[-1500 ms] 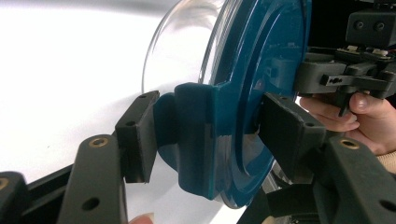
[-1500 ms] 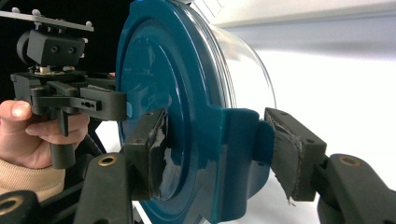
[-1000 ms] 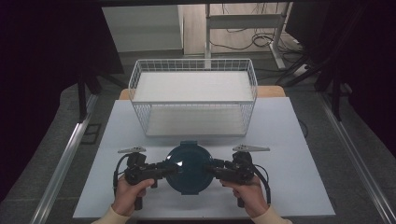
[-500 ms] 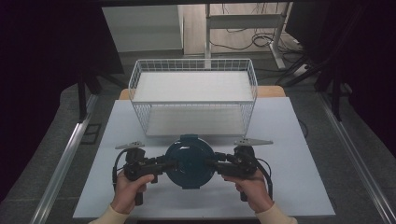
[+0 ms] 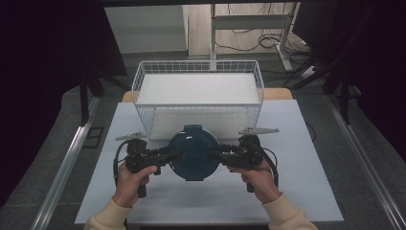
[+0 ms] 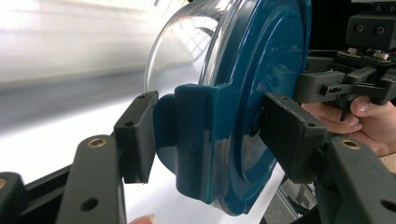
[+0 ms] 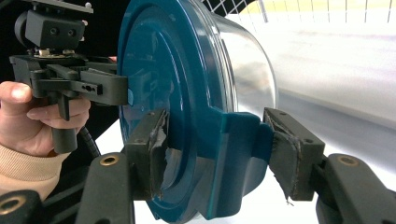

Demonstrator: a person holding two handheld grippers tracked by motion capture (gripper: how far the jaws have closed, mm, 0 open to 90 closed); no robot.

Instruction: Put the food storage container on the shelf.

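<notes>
high view: a round container with a dark teal lid [image 5: 195,152] is held between two hand-held grippers, just in front of the near wall of the white wire basket [image 5: 143,76], which serves as the landmark here. the basket stands at the far part of the white table [image 5: 297,191]. the container's far edge overlaps the foot of the basket's front wall in this view; whether they touch cannot be told. the left gripper [image 5: 168,155] meets the container on the side toward the basket's left end, the right gripper [image 5: 216,155] on the side toward the basket's right end. each gripper is gripped by a hand, left hand [image 5: 131,179] and right hand [image 5: 258,179], both nearer the viewer than the basket, with cream sleeves showing at the bottom edge.

left gripper view: the left gripper [image 6: 208,135] has its jaws clenched across a teal clip tab [image 6: 198,140] on the lid's rim, one pad on each face of the tab. the clear bowl [image 6: 187,51] of the container shows behind the lid, with the basket's wire mesh seen through it.

right gripper view: the right gripper [image 7: 215,149] is likewise clamped on the opposite tab of the lid [image 7: 163,84], its worn pads [image 7: 156,149] pressing either side. the basket's mesh lies beyond the clear bowl.
</notes>
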